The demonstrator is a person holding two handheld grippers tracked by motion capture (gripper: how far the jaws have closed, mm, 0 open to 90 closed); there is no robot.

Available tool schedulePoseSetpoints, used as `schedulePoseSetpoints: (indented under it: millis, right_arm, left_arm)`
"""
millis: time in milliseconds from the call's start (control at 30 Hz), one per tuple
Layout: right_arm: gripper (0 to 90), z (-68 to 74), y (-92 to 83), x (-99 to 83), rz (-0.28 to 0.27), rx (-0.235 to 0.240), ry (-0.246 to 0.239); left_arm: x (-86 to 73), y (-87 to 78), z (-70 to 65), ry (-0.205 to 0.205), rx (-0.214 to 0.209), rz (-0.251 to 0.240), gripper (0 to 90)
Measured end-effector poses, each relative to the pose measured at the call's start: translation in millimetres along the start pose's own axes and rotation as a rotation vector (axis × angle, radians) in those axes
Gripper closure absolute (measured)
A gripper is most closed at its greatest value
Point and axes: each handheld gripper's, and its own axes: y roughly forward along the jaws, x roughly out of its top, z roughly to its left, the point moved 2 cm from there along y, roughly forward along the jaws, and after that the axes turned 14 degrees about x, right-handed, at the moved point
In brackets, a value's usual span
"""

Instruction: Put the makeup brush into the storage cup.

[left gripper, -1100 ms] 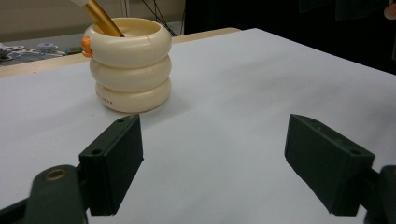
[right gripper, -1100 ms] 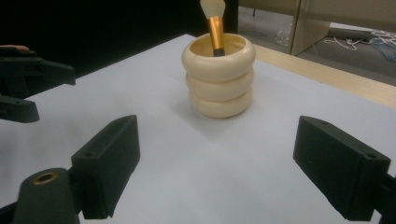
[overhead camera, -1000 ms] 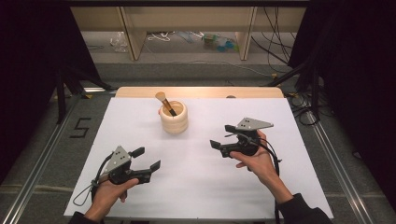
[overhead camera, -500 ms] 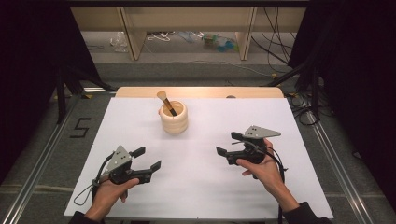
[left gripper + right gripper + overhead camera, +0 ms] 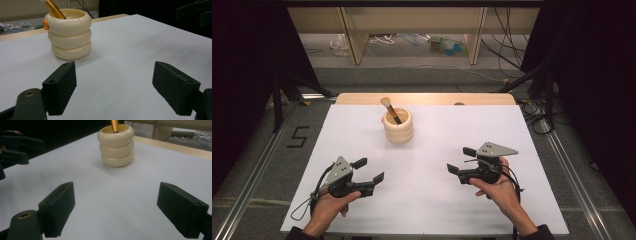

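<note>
Broadly, the counter is covered by a white sheet, with a strip of bare wood seen along its far edge. Toward the far middle of the sheet a cream ribbed cup is stood upright, shaped like three stacked rings. A brush is held inside the cup, with its dark lower part sunk below the rim and its gold handle seen rising out of it. The long axis of the brush is tilted, so that its pale upper end is pointed up and toward the far left of the counter in the high view.

The left claw is held low over the near left of the sheet, its jaws spread wide with nothing between them. The right claw is held over the near right, likewise wide open and empty. Both are kept well apart from the cup, and only bare sheet is seen between them and it. Beyond the counter, a floor with cables and wooden legs can be made out.
</note>
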Motion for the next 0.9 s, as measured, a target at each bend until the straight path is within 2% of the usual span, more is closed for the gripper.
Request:
schedulePoseSetpoints:
  millis: [167,200,233,300,367,400,433,467,533,567,667,733,767,900]
  right_arm:
    - [15.8,3.6,-6.0,-3.9,-0.008,-0.023,-0.006]
    - [15.8,4.7,-4.7,-4.6,-0.032,-0.009,-0.001]
    - [15.8,5.4,-6.6,-5.2,-0.014,-0.008,-0.006]
    - [15.9,7.3,-7.9,-7.1,-0.019,-0.017,-0.007]
    - [16.0,9.0,-8.5,-9.7,-0.019,-0.015,-0.005]
    - [16.0,9.9,-10.2,-11.0,-0.005,-0.02,-0.004]
    - [16.0,10.7,-11.3,-12.1,-0.002,-0.022,-0.004]
    - [15.9,11.4,-12.3,-13.0,-0.001,-0.022,-0.005]
    - [15.9,12.6,-13.9,-14.5,-0.012,-0.035,-0.008]
    - [16.0,13.4,-13.9,-15.2,-0.016,-0.02,-0.002]
    - [15.9,15.4,-16.4,-18.2,-0.012,-0.028,-0.003]
    - [16.0,16.3,-16.8,-20.4,-0.01,-0.022,-0.01]
    - [15.9,16.8,-18.0,-20.9,0.001,-0.026,-0.007]
    - [16.0,16.2,-19.2,-21.0,-0.006,-0.029,-0.012]
  left_arm:
    - [-0.1,0.1,-0.3,0.002,-0.004,0.001,19.3]
    - [0.0,0.0,-0.2,0.001,-0.002,0.001,19.3]
    - [0.2,0.2,-0.2,-0.001,-0.001,-0.001,19.3]
    - [0.4,1.0,-1.1,-0.012,0.0,0.001,19.3]
    - [0.6,2.0,-1.5,0.008,-0.009,0.002,19.3]
    - [0.0,2.0,-2.7,-0.008,-0.008,0.006,19.3]
    - [-0.1,1.9,-2.6,-0.007,-0.007,0.006,19.3]
    - [0.2,1.8,-1.3,0.009,-0.009,0.002,19.3]
    - [0.4,1.3,-0.2,0.003,-0.007,-0.002,19.3]
    - [0.6,1.3,-0.1,0.0,-0.004,-0.002,19.3]
    - [0.4,1.6,-1.3,0.006,-0.005,0.0,19.3]
    - [-0.1,1.6,-2.2,-0.009,-0.002,0.005,19.3]
    - [0.2,1.5,-1.2,0.007,-0.004,0.002,19.3]
    - [0.3,1.1,-0.7,0.005,-0.004,-0.002,19.3]
